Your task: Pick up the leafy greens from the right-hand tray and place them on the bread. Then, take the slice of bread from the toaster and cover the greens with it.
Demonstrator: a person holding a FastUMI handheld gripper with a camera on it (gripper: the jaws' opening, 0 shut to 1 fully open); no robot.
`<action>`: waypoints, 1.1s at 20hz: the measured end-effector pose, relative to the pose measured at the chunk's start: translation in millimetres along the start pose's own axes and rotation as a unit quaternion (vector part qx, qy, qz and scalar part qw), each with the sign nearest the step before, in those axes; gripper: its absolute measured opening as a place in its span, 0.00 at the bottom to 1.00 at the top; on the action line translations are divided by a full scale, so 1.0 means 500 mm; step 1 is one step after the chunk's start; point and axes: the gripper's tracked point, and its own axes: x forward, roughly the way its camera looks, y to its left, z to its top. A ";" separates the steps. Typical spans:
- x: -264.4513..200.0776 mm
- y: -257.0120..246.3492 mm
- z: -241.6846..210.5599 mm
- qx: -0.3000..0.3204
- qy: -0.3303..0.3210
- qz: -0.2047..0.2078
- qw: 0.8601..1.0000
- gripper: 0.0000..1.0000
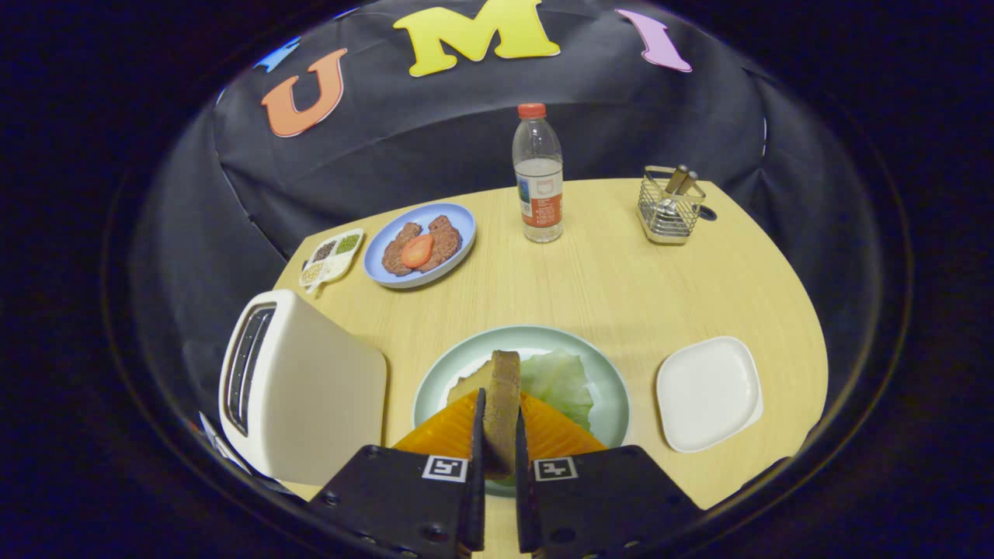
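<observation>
My gripper (pixel 499 435) is shut on a slice of bread (pixel 501 396), held on edge between the two fingers above a pale green plate (pixel 450 373). On that plate lie the leafy greens (pixel 561 384), just ahead and right of the fingers. What lies under the greens is hidden. A white toaster (pixel 299 384) stands left of the plate, its slots facing left. To the right of the plate sits a white square tray (pixel 708 392) with nothing on it.
A blue plate (pixel 458 221) with brown patties and a tomato slice sits at the back left, beside a small seasoning tray (pixel 332 256). A water bottle (pixel 537 175) stands at the back middle, a wire cutlery holder (pixel 669 206) at the back right.
</observation>
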 end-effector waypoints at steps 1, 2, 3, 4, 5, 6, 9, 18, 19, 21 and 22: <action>0.004 -0.007 -0.006 -0.006 0.005 0.002 1.000 0.17; 0.012 -0.016 -0.008 -0.011 0.008 0.002 1.000 0.16; 0.016 -0.025 -0.012 -0.014 0.012 0.003 1.000 0.17; 0.022 -0.035 -0.016 -0.017 0.016 0.002 1.000 0.17; 0.025 -0.042 -0.020 -0.017 0.020 0.004 1.000 0.23; 0.031 -0.046 -0.024 -0.017 0.023 0.005 1.000 0.22; 0.041 -0.063 -0.029 -0.022 0.031 0.001 0.999 0.29; 0.031 -0.097 -0.037 -0.038 0.040 -0.027 0.998 0.63; 0.020 -0.097 -0.035 -0.040 0.036 -0.027 0.998 0.64; -0.011 -0.091 -0.029 -0.044 0.025 -0.017 0.999 0.61; -0.027 -0.090 -0.025 -0.045 0.018 -0.014 0.999 0.64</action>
